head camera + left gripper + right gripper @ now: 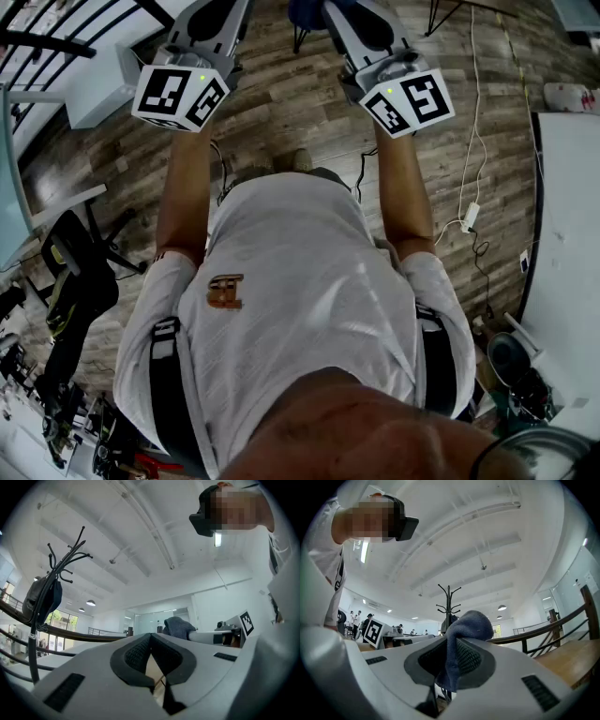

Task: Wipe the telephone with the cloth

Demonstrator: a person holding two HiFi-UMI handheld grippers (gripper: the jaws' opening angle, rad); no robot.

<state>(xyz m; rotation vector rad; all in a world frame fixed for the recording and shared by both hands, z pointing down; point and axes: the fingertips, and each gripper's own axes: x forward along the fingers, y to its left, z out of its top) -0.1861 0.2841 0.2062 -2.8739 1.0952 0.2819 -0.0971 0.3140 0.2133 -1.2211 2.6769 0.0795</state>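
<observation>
The right tool [451, 654] is clamped on the blue cloth [469, 623], likely kept ready for wiping; the left tool [151, 638] is closed on nothing. Both tilt up toward the ceiling [140, 536], and the telephone shows in no view

Head view: brown wood-plank floor [281, 103] is open at top centre, between left gripper [151, 639] and right gripper [451, 644]. Obstructions: white table [572, 234] along right edge, black office chair [80, 272] at left edge, white box-shaped unit [94, 84] upper left, white cable [473, 141] trailing upper right.
</observation>
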